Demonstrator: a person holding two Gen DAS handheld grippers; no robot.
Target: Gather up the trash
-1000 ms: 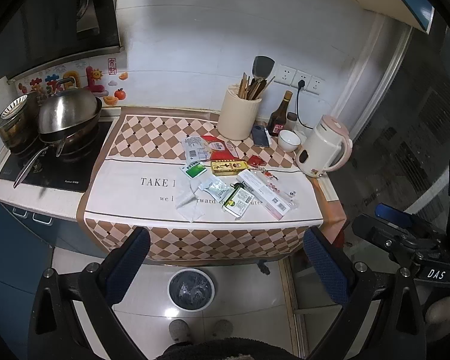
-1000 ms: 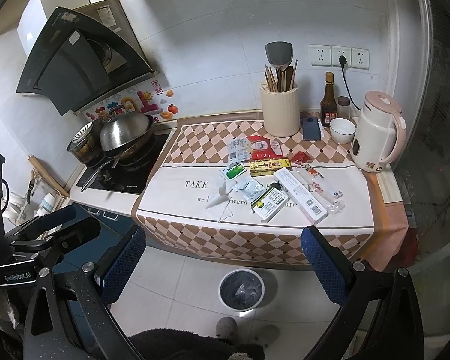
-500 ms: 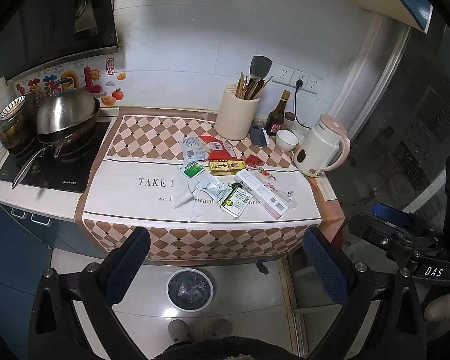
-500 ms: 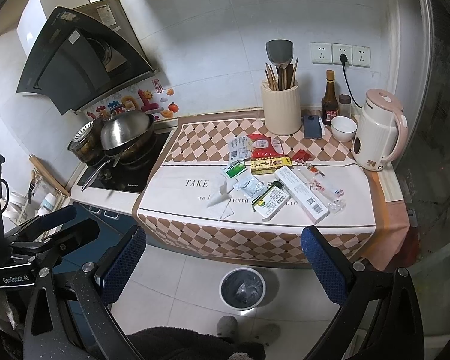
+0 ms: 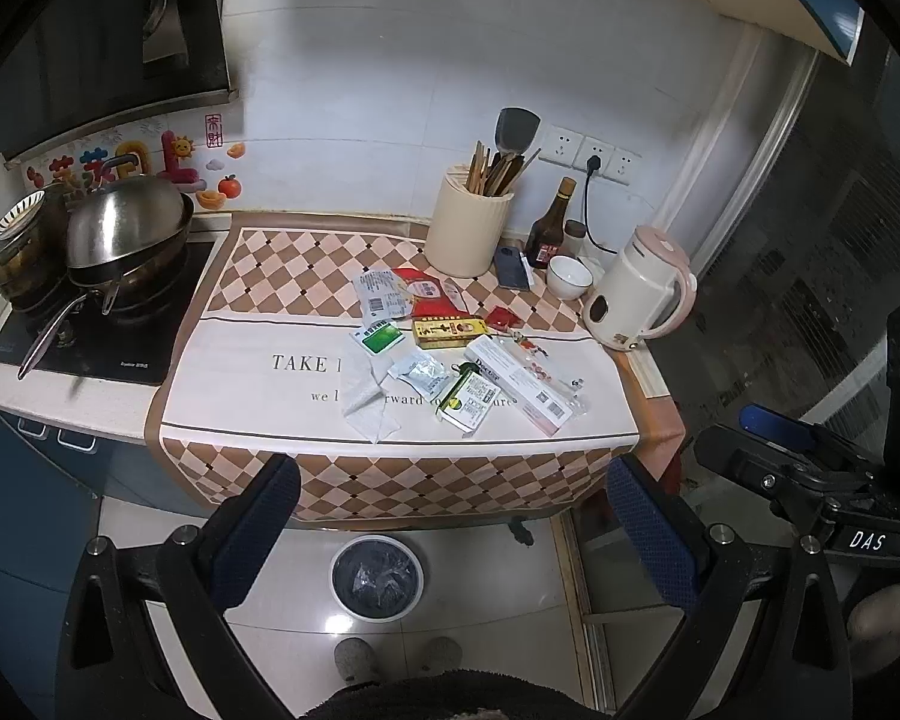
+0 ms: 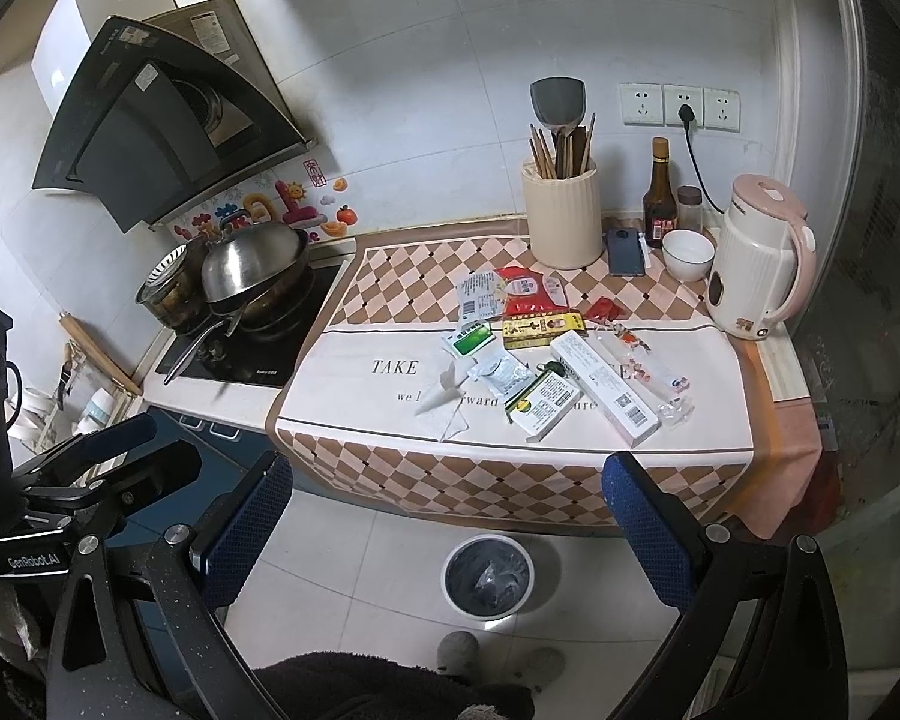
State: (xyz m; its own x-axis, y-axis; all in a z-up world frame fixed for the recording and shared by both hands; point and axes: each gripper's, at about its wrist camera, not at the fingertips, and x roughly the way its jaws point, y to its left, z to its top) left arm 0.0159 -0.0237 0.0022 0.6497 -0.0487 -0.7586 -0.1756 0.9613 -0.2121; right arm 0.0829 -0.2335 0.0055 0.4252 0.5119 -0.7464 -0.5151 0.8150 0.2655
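Observation:
Several pieces of trash lie on the chequered cloth: a crumpled white tissue [image 5: 366, 402] [image 6: 444, 399], a long white box [image 5: 519, 384] [image 6: 603, 384], a yellow box [image 5: 449, 331] [image 6: 543, 327], a green-and-white packet [image 5: 380, 337] [image 6: 471, 339], a red wrapper [image 5: 426, 291] [image 6: 528, 291] and a small medicine box [image 5: 467, 405] [image 6: 540, 403]. A round bin [image 5: 376, 577] [image 6: 489, 576] with a dark liner stands on the floor below the counter. My left gripper [image 5: 450, 516] and right gripper [image 6: 450, 510] are both open and empty, well short of the counter.
On the left stands a stove with a steel wok [image 5: 123, 234] [image 6: 255, 261]. At the back are a cream utensil holder [image 5: 468, 234] [image 6: 564, 216], a dark bottle [image 6: 659, 198], a phone [image 6: 625, 251], a white bowl [image 6: 687, 253] and a pink-and-white kettle [image 5: 639, 294] [image 6: 756, 258]. Slippered feet [image 5: 390, 657] show on the tiled floor.
Both views have drifted slightly, so the counter sits a little higher and further off. Nothing on the counter has moved and both grippers stay open.

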